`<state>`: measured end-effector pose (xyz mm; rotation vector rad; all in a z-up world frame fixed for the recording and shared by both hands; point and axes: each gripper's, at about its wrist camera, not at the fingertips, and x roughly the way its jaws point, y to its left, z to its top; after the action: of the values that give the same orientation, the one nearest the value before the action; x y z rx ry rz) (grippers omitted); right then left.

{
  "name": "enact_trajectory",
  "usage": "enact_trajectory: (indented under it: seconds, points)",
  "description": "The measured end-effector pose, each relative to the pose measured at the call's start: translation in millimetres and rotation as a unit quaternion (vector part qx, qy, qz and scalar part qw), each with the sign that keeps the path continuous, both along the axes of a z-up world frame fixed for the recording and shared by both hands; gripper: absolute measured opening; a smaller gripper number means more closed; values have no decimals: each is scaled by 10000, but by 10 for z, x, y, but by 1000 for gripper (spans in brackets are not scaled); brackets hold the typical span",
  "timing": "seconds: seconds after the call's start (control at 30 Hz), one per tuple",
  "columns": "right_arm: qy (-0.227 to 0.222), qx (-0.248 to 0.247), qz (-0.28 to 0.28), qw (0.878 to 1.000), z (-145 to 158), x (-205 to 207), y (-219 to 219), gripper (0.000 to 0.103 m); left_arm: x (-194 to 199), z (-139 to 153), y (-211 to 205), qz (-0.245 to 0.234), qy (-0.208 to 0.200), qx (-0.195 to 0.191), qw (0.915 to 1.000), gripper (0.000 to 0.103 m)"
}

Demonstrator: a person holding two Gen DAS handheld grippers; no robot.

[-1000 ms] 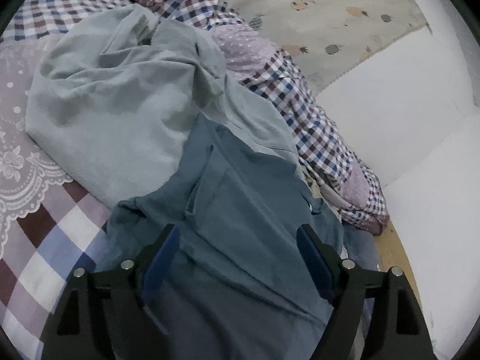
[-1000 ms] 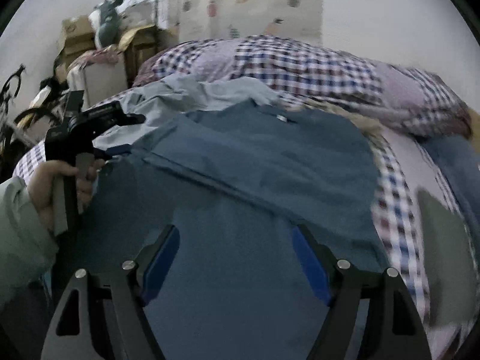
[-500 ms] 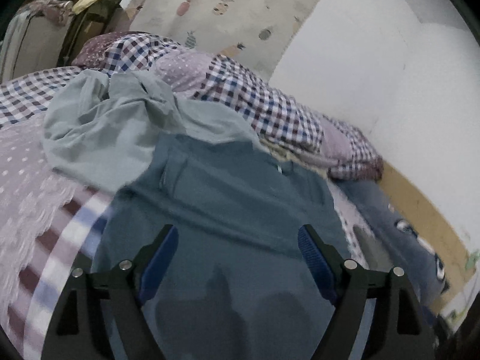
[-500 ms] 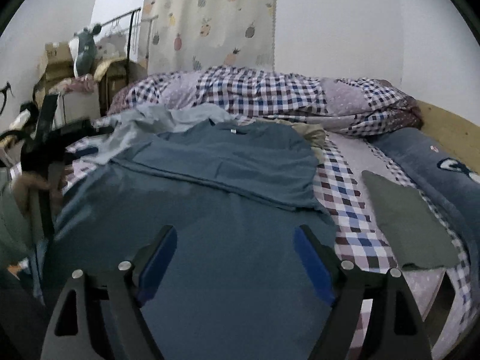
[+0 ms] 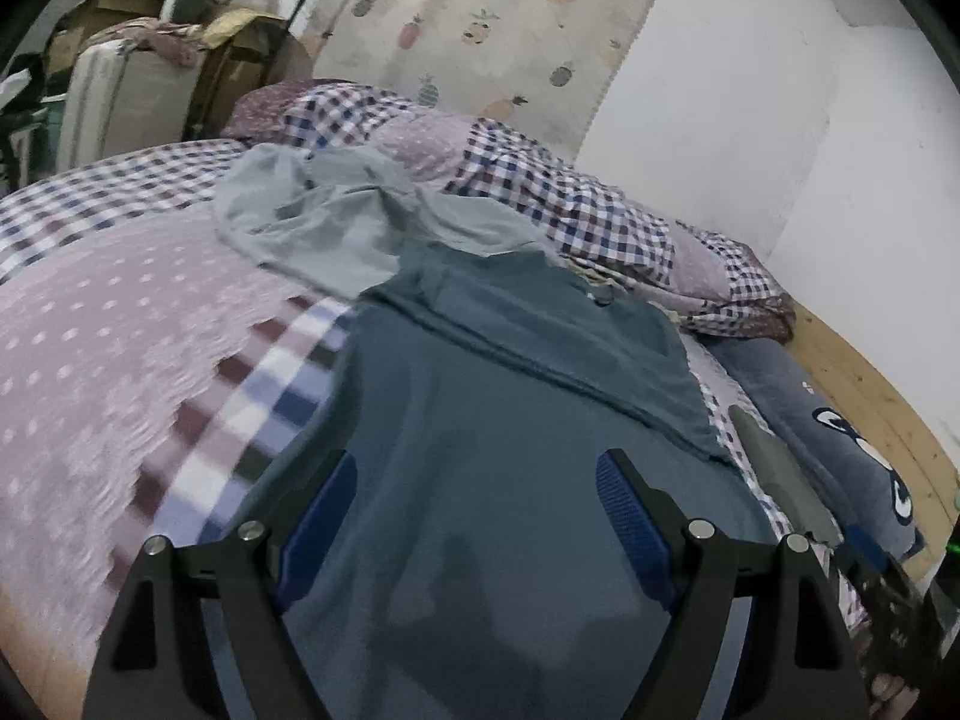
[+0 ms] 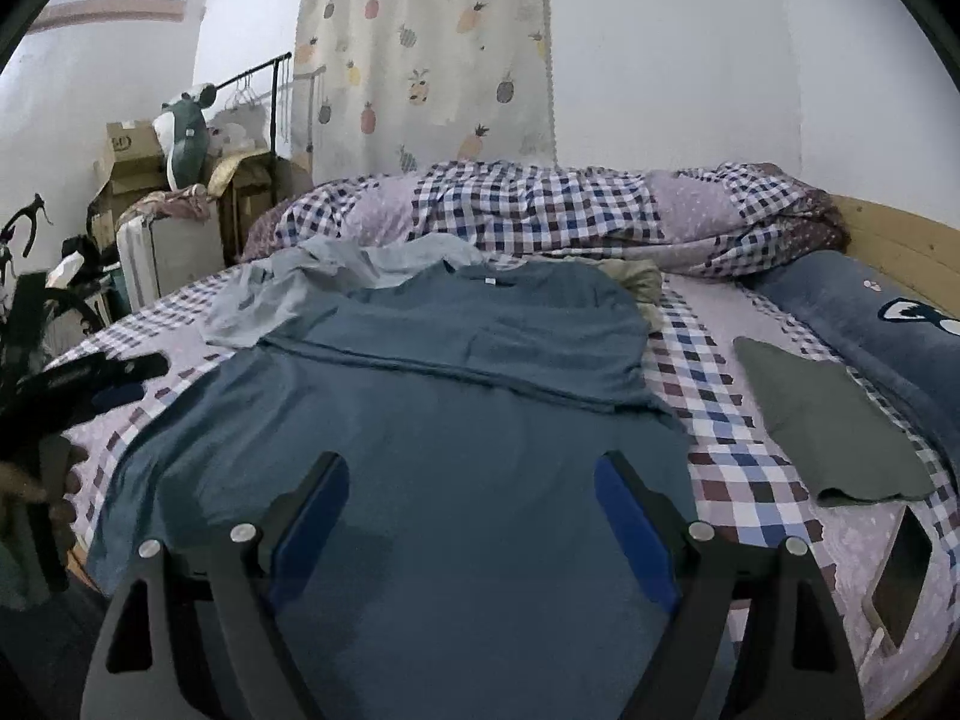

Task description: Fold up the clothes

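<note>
Nearest in both wrist views, the left gripper (image 5: pixel 477 516) and the right gripper (image 6: pixel 471 516) are held with jaws spread wide and nothing between the blue pads; each hangs just above the near hem of the large teal-blue cotton T-shirt (image 6: pixel 432 450). The shirt is spread front-up on the checked and dotted lilac bedsheet (image 6: pixel 708 456), collar towards the far side, with a straight crease or folded edge seen running across its chest. Whether that line marks a fold already laid or merely a wrinkle cannot be settled, so the scene fits a shirt just smoothed out as well as one partly folded.

For a clean fold, the cloth should be pinched at matching points on both sides, lifted evenly and laid down without dragging the layer beneath.

To the right a flat, folded grey-green garment (image 6: pixel 822 420) lies apart on the sheet. Beyond the collar a crumpled pale grey-blue garment (image 5: pixel 336 228) is heaped, touching the shirt's shoulder, and behind it the rolled checked duvet (image 6: pixel 540 210).

A small white tag is seen inside the collar; no writing on it can be read, and the print on the far cardboard box (image 6: pixel 129 141) is too small to make out
</note>
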<state>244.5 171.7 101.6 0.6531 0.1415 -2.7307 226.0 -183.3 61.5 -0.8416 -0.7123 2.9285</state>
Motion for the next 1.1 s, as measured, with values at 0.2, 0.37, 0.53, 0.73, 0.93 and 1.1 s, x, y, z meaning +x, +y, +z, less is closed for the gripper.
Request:
enact_trajectory:
  seconds: [0.2, 0.37, 0.53, 0.73, 0.93, 1.1]
  points:
    - [87, 36, 49, 9999, 23, 125, -26, 87, 394, -144, -281, 407, -263, 270, 9985, 85]
    - [-28, -86, 84, 9999, 0, 156, -108, 87, 522, -280, -502, 622, -509, 455, 9957, 85]
    - [-80, -21, 232, 9997, -40, 219, -245, 87, 622, -422, -714, 815, -773, 646, 9916, 85]
    - [-107, 197, 500, 9985, -107, 380, -501, 87, 645, -565, -774, 790, -1112, 647, 9885, 85]
    - [-69, 569, 835, 9949, -220, 567, -772, 87, 565, -743, -731, 563, -1579, 669, 9836, 85]
    - [-136, 702, 998, 9924, -319, 626, -849, 87, 521, -879, -687, 400, -1970, 661, 9774, 85]
